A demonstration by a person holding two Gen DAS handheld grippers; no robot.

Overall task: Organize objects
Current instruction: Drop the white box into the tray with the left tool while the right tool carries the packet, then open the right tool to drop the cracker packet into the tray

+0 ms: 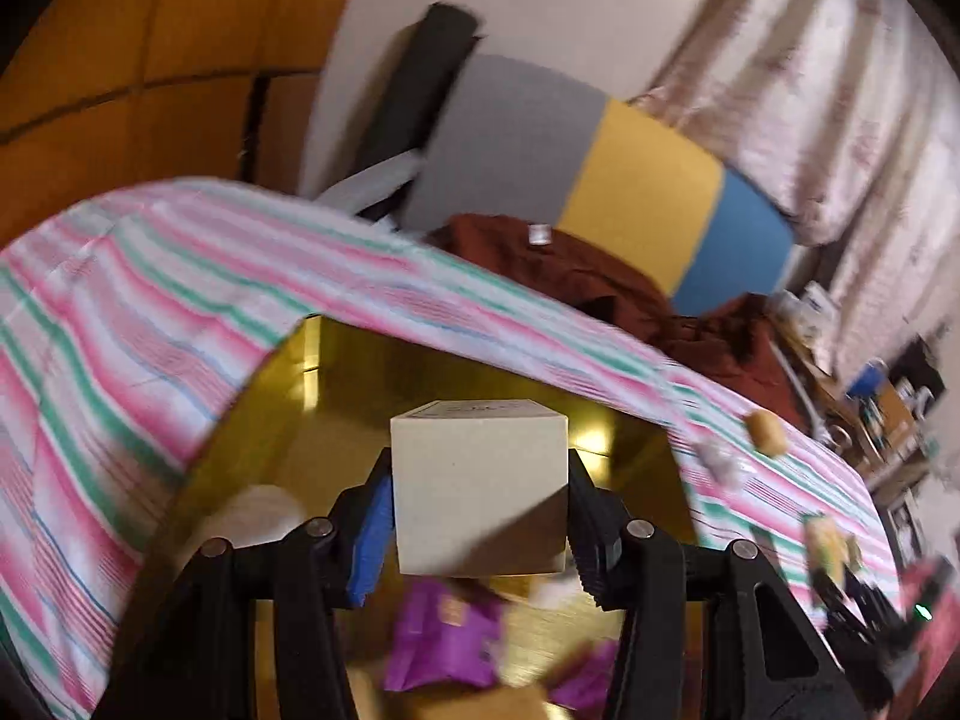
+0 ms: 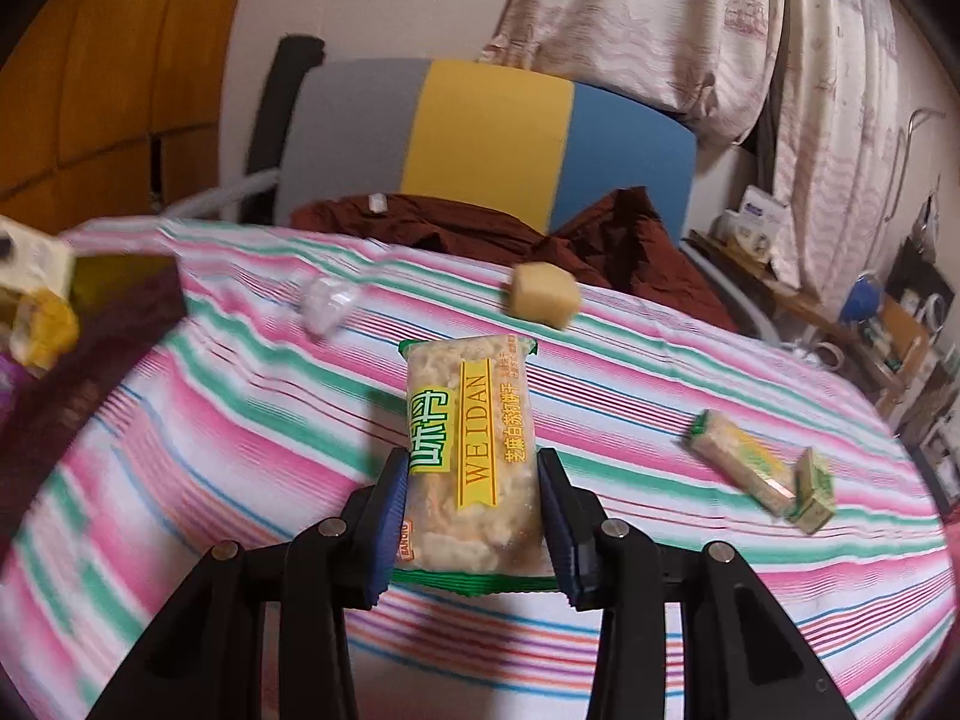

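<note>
**Both grippers loaded over the striped bed**

Striped bedding (image 1: 120, 312) in pink, green and white fills the left wrist view, with a gold-lined box (image 1: 336, 396) sunk into it at centre. The left gripper (image 1: 480, 516) has its jaws clenched on a small cream carton (image 1: 480, 480), matte, square-edged cardboard, held above the box's shiny interior. Purple packets (image 1: 444, 636), crinkly and soft, already lie in the box at the bottom of the frame. To set the carton down well, I would lower it level into a bare patch of gold floor, clear of the packets, before letting go.

From the right wrist view, the right gripper (image 2: 474, 510) grips a clear cracker packet (image 2: 468, 456) by its long sides, lumpy contents showing through glossy film. It hangs over the bed, with the box at the far left edge. Loose on the cover lie a pale yellow cube (image 2: 543, 294), a crumpled clear wrapper (image 2: 324, 300) and another cracker packet (image 2: 744, 462) at right. A light squeeze matters; crackers break.
</note>
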